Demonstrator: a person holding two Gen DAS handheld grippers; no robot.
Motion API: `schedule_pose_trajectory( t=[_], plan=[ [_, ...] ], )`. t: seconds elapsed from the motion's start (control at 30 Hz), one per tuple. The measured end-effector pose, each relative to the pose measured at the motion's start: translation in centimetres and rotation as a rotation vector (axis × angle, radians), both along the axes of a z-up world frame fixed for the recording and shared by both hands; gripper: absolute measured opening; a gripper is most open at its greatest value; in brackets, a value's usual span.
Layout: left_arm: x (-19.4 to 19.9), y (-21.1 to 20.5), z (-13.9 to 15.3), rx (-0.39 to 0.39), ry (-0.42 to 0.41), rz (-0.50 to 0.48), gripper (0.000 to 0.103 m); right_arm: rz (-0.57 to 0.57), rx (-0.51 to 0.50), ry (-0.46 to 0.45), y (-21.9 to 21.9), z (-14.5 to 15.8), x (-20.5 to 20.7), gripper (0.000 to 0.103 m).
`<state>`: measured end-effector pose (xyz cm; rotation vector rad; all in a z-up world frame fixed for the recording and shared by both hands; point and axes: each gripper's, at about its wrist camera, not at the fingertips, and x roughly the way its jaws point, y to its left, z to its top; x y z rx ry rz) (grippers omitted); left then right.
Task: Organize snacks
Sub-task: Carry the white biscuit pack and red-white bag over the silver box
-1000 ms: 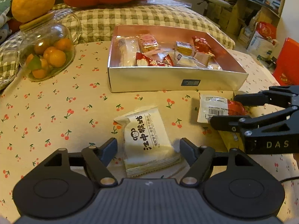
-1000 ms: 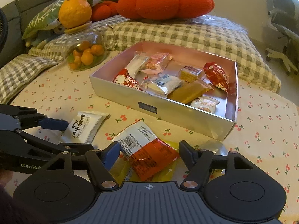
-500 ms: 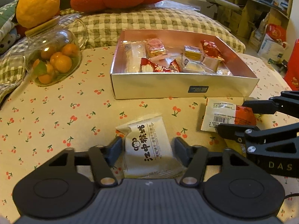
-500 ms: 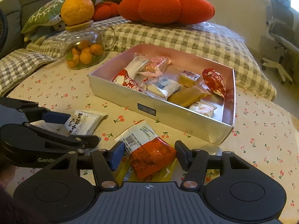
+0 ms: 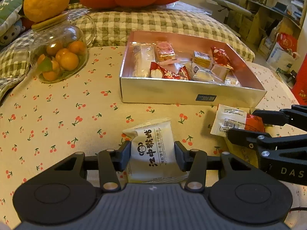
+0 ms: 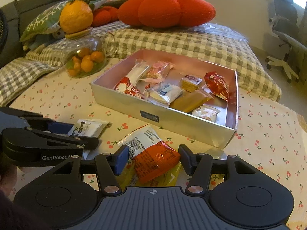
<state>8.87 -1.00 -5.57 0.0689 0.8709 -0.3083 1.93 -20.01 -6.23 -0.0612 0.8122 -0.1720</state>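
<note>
Presently my left gripper (image 5: pixel 153 154) pinches the pale yellow biscuit packet (image 5: pixel 152 151) on the cherry-print cloth (image 5: pixel 57 115), while my right gripper (image 6: pixel 153 158) straddles the orange-and-white foil packet (image 6: pixel 151 151), fingers apart. Next, I judge, comes lifting each into the silver cardboard box (image 5: pixel 172 95).

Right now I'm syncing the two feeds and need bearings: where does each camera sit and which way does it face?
Left wrist: on the left gripper, low over the cherry tablecloth, facing the silver box; its fingers clamp the white biscuit packet; the right gripper enters from the right.
Right wrist: on the right gripper, facing the box obliquely; its fingers straddle the orange-and-white packet; the left gripper shows left.
Shared: box, both packets, glass jar, red cushion.
</note>
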Motion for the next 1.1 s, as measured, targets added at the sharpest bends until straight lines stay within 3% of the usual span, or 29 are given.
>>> schedule_pose_trajectory(
  t=[0.67,0.87,1.1],
  plan=[
    [0.7,1.0,3.4,-0.109,-0.032,0.044,0.044,-0.138,0.142,-0.126,-3.3,4.1,-0.4,0.056],
    [2.0,0.0,4.8,-0.127,-0.060,0.038,0.044,-0.220,0.250,-0.184,-5.8,5.4,0.7,0.056],
    [5.1,-1.9,5.3,-0.127,-0.095,0.017,0.044,-0.286,0.385,-0.200,-8.8,4.7,3.7,0.056]
  ],
)
